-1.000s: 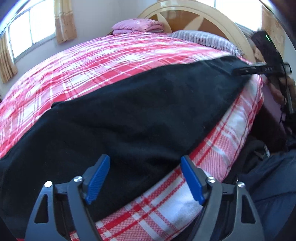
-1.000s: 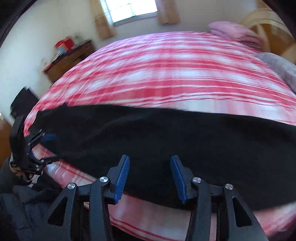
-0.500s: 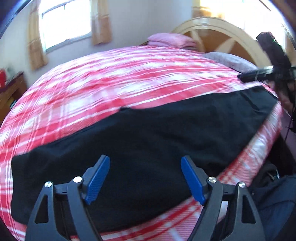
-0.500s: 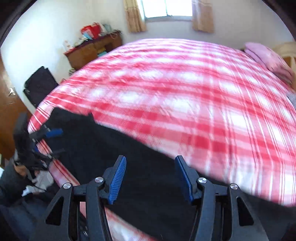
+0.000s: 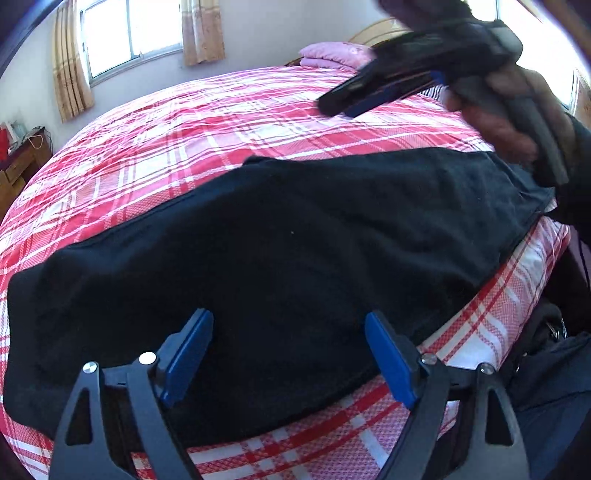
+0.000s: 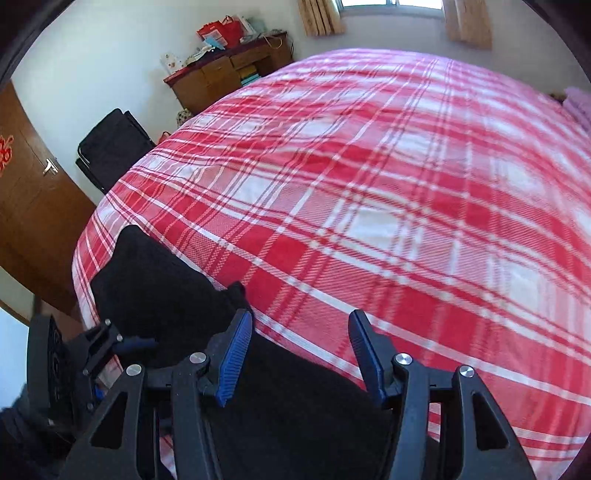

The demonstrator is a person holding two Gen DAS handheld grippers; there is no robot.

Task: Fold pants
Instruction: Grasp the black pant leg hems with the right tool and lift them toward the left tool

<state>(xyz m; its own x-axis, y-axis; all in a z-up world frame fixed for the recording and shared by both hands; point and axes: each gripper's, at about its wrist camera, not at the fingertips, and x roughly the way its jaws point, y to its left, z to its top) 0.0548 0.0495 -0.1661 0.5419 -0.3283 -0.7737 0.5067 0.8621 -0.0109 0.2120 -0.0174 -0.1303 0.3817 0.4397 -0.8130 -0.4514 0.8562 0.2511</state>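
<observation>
Black pants [image 5: 295, 251] lie flat along the near edge of a bed with a red and white plaid cover [image 5: 221, 122]. My left gripper [image 5: 288, 350] is open and empty, hovering over the near part of the pants. My right gripper [image 6: 301, 347] is open and empty above the far edge of the pants [image 6: 162, 291]. The right gripper also shows in the left wrist view [image 5: 388, 88], held in a hand above the bed. The left gripper shows in the right wrist view [image 6: 122, 350] near the pants' end.
A folded pink blanket [image 5: 332, 55] lies at the headboard. A wooden cabinet [image 6: 229, 74] with clutter stands by the wall, a black chair [image 6: 114, 147] and a wooden door [image 6: 33, 206] beside the bed. Windows with curtains [image 5: 129, 33] line the far wall.
My right gripper has lifted off the pants' waist end and swung over the bed toward the left. My left gripper has stayed open over the pants while its view turned left.
</observation>
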